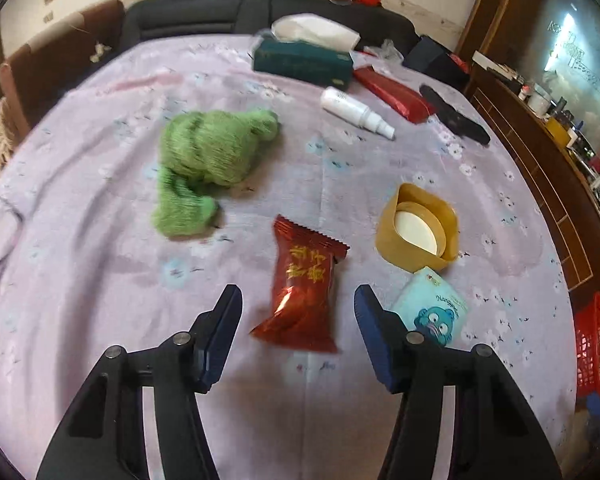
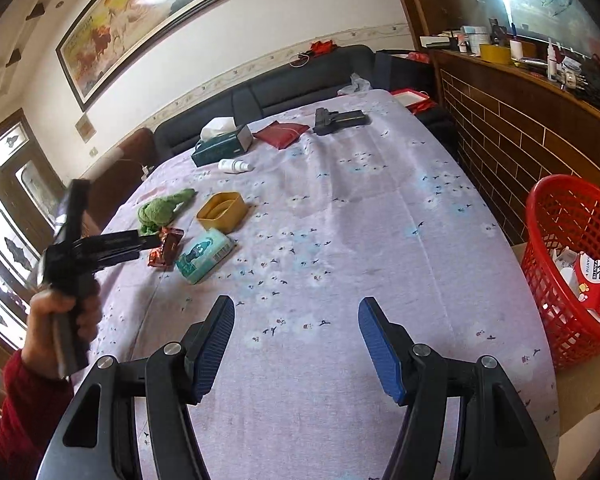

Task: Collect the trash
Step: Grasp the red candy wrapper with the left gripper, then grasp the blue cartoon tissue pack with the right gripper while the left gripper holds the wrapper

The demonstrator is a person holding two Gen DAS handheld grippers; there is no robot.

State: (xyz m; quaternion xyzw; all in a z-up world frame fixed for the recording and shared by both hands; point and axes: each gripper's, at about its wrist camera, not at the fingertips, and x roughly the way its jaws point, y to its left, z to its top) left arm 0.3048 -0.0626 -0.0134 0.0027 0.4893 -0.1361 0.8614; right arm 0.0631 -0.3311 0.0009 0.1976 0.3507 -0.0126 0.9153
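Hovering over glossy red wrapper (image 1: 302,286), left gripper (image 1: 298,300) jaws apart, pads clear. Yellow box (image 1: 418,228), teal pack (image 1: 432,308) crowd its right. Right gripper (image 2: 296,312) wide, empty. Mesh basket (image 2: 568,264) off table's (image 2: 340,208) right edge.

Black Frames, Blue Pads, a Red Sleeve

The left gripper (image 1: 298,300) has two black, angular plastic arms, each with a long slot cut through it; round silver pivot pins sit at the joints, two to a side; the fingers (image 1: 374,340) are faced with dark blue pads of fine ribbed texture. The right gripper (image 2: 296,312) is built alike: black linkage, silver pins, blue ribbed pads on tapering fingers (image 2: 216,340). Seen from the right wrist view, the left tool is a black pistol-like body with a straight grip; the person's left hand (image 2: 62,320) wraps it; a dark red knitted sleeve (image 2: 24,404) covers the forearm to the wrist.
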